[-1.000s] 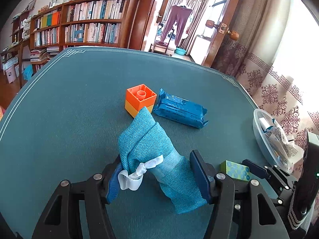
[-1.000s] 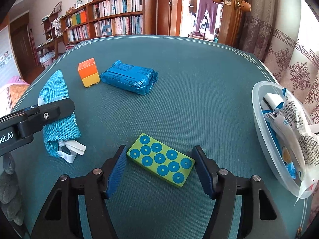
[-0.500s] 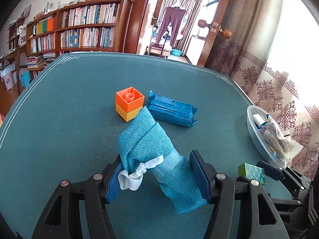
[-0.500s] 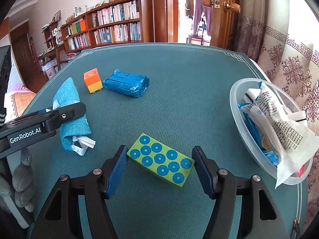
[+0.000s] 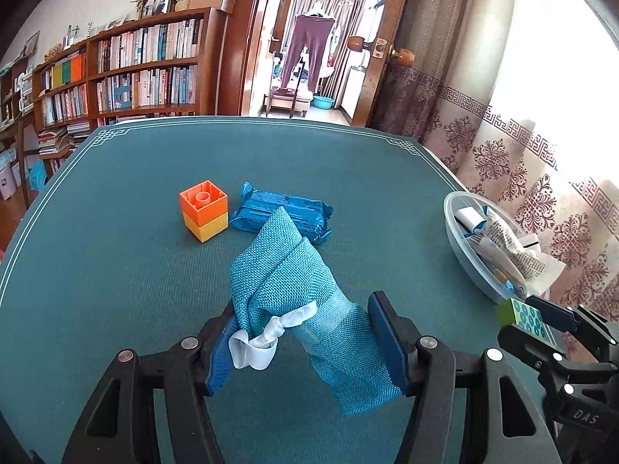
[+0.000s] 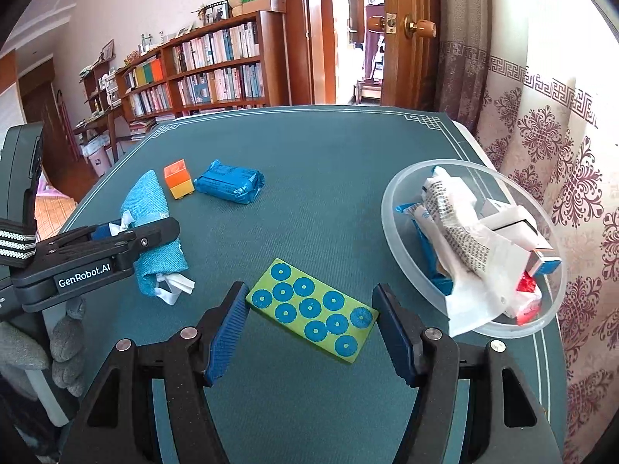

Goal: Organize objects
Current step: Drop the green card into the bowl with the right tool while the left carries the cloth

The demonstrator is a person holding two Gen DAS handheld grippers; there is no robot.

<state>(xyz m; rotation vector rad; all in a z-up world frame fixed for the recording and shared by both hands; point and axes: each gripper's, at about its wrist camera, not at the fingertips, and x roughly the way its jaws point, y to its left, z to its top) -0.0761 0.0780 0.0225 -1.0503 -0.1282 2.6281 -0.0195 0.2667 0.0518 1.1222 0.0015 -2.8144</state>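
A dark teal surface (image 5: pixel 116 270) with a thin white border line fills both views, with wooden bookshelves (image 5: pixel 127 69) and an open doorway behind it and patterned curtains along the right side.

The left gripper (image 5: pixel 305 340) has its blue-padded fingers (image 5: pixel 387 344) pressed against a rolled teal cloth pouch (image 5: pixel 282 270) tied with a white ribbon; the pouch sticks up and forward from between them. In the right wrist view the same pouch (image 6: pixel 154 224) appears raised off the surface.

The right gripper (image 6: pixel 309 332) holds a green block with blue dots (image 6: pixel 313 313) between its fingers (image 6: pixel 228 332), gripped at opposite corners and tilted diagonally.

Farther back on the surface stand an orange cube stacked on a yellow one (image 5: pixel 204 215), and just to the right of it lies a blue wrapped packet (image 5: pixel 286 208).

Near the right edge sits a clear plastic bowl (image 6: pixel 390 232) crowded with packets and small boxes (image 6: pixel 476 247).
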